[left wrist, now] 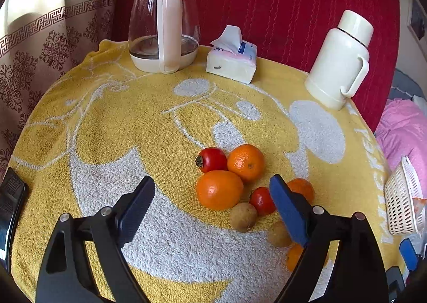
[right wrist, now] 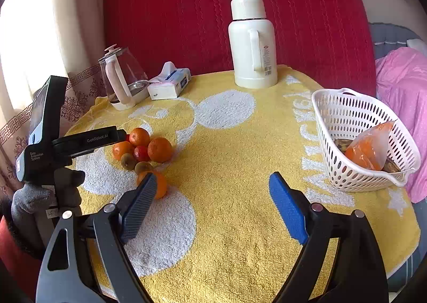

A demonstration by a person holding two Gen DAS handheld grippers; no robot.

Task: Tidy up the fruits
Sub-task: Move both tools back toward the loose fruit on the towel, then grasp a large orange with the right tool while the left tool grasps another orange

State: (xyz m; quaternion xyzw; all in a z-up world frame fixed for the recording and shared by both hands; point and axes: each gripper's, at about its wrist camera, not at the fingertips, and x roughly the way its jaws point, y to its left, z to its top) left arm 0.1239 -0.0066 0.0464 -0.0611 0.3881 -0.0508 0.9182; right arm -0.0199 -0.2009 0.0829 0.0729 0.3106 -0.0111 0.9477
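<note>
Table: round top covered by a yellow towel [right wrist: 240, 158] with white cartoon shapes.
Flask: white, upright, at the far edge of the table [right wrist: 252, 44], handle facing the right camera.
Kettle: glass, pale handle, upright at the far left edge [left wrist: 164, 22]; a tissue pack [left wrist: 231, 58] lies just beside it.
Basket: white, slotted, at the right edge of the table [right wrist: 355, 177], spout end nearest the camera; inside are an orange plastic bag [right wrist: 369, 146] and some dark items, too hidden to name.
Fruit pile: left of the table's centre, well apart from the basket; fruits touching one another.
Oranges: the biggest [left wrist: 219, 189] lies with its long axis across the left view; a rounder one [left wrist: 246, 162] sits behind it.
Tomatoes: one [left wrist: 211, 159] on its side, stalk end pointing left; a second [left wrist: 263, 201] nearer.
Kiwis: two brown ones [left wrist: 242, 217], nearest in the pile.
Left hand-held gripper: [left wrist: 212, 204] spread wide, hanging above the pile, holding nothing.
Right hand-held gripper: [right wrist: 213, 196] spread wide over bare towel between pile and basket, holding nothing.
</note>
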